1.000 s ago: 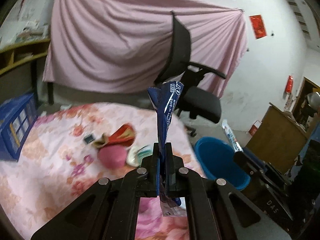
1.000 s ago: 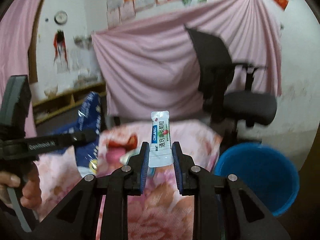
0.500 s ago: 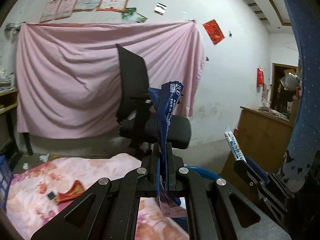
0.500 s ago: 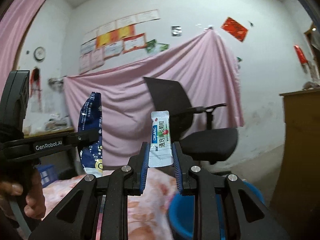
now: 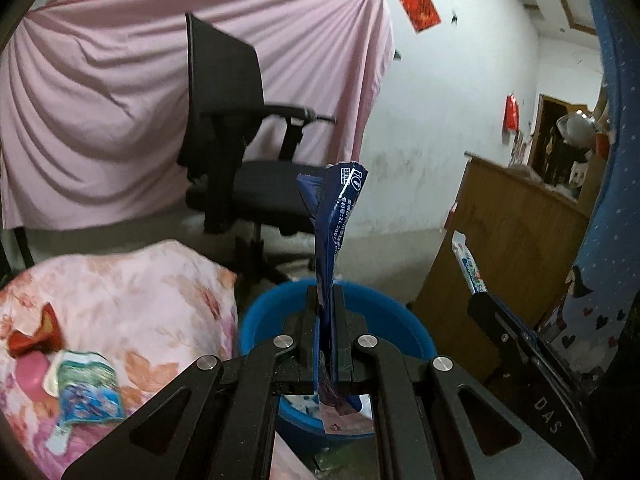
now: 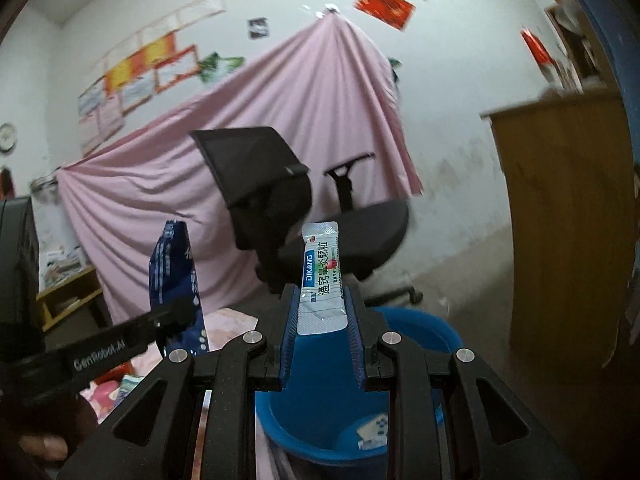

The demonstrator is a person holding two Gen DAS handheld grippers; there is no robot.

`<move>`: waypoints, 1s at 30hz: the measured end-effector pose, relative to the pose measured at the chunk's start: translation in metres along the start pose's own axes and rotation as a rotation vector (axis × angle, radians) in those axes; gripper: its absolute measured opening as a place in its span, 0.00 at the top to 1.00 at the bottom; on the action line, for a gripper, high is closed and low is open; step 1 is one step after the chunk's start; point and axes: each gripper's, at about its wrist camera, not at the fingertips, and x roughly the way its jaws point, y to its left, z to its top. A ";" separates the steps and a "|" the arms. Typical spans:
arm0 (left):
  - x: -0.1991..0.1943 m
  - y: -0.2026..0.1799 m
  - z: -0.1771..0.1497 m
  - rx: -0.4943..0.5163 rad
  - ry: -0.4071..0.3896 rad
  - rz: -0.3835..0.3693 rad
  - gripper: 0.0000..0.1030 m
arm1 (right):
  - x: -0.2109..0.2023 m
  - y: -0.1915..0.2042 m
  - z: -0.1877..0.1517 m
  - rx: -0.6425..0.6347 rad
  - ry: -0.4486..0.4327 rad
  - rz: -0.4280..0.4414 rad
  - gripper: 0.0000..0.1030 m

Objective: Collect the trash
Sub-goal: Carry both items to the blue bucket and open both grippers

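Both my claws sit just above the blue bucket (image 6: 420, 330): L gripper (image 5: 326, 320) clamps the dark-blue wrapper (image 5: 334, 224) upright, R gripper (image 6: 322, 320) pinches the white sachet (image 6: 320, 276) upright w/ bucket mouth directly below.

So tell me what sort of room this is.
Probably a lived-in bedroom or spare room at home: a floral pink bedspread, a black swivel office chair, a pink sheet pinned across the white wall and a wooden cabinet.
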 end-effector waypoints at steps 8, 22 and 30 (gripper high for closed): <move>0.037 -0.003 0.000 -0.069 0.148 0.038 0.98 | 0.024 -0.015 -0.011 0.074 0.109 -0.034 0.79; 0.051 0.016 -0.001 -0.143 0.255 0.085 0.67 | 0.042 -0.017 -0.020 0.059 0.185 -0.060 0.79; 0.031 0.022 0.001 -0.124 0.196 0.104 0.64 | 0.033 -0.007 -0.017 0.007 0.142 -0.065 0.55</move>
